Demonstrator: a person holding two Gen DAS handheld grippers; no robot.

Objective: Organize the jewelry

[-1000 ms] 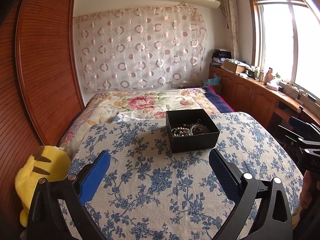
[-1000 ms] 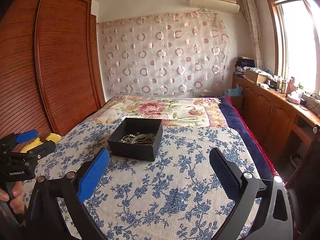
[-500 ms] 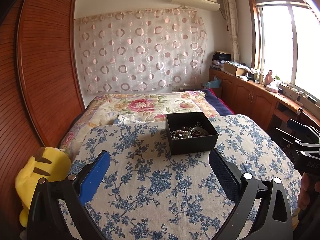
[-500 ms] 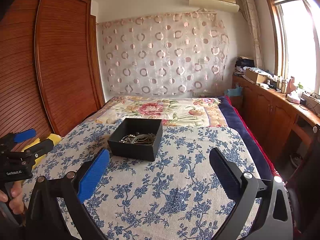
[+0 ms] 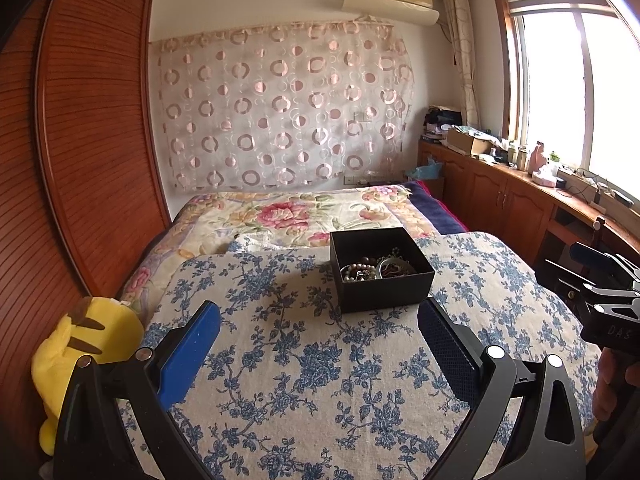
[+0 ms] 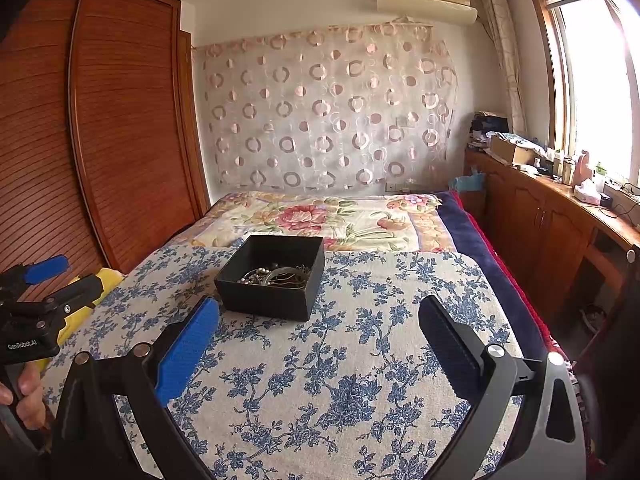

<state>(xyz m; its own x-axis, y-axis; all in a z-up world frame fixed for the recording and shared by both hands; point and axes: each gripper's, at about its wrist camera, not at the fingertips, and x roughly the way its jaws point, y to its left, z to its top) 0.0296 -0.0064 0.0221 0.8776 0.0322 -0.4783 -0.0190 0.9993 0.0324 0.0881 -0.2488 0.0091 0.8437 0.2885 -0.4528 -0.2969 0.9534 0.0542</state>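
An open black box (image 5: 382, 270) sits on the blue-flowered cloth (image 5: 304, 364) on the bed; it also shows in the right wrist view (image 6: 272, 278). Tangled jewelry (image 5: 376, 269) lies inside: beads, chains and a bangle, also seen in the right wrist view (image 6: 276, 276). My left gripper (image 5: 318, 320) is open and empty, held above the cloth short of the box. My right gripper (image 6: 318, 318) is open and empty, also short of the box, which lies ahead to its left. Each gripper shows at the edge of the other's view: the right one (image 5: 592, 280) and the left one (image 6: 44, 284).
A yellow plush toy (image 5: 80, 344) lies at the bed's left edge against the wooden wardrobe (image 5: 80, 120). A floral quilt (image 5: 296, 216) covers the far bed. A wooden counter (image 5: 520, 184) with clutter runs along the right under the window.
Both grippers have tilted up slightly, so the box sits a little lower in view. The jaws stay open. The box and jewelry have not moved.
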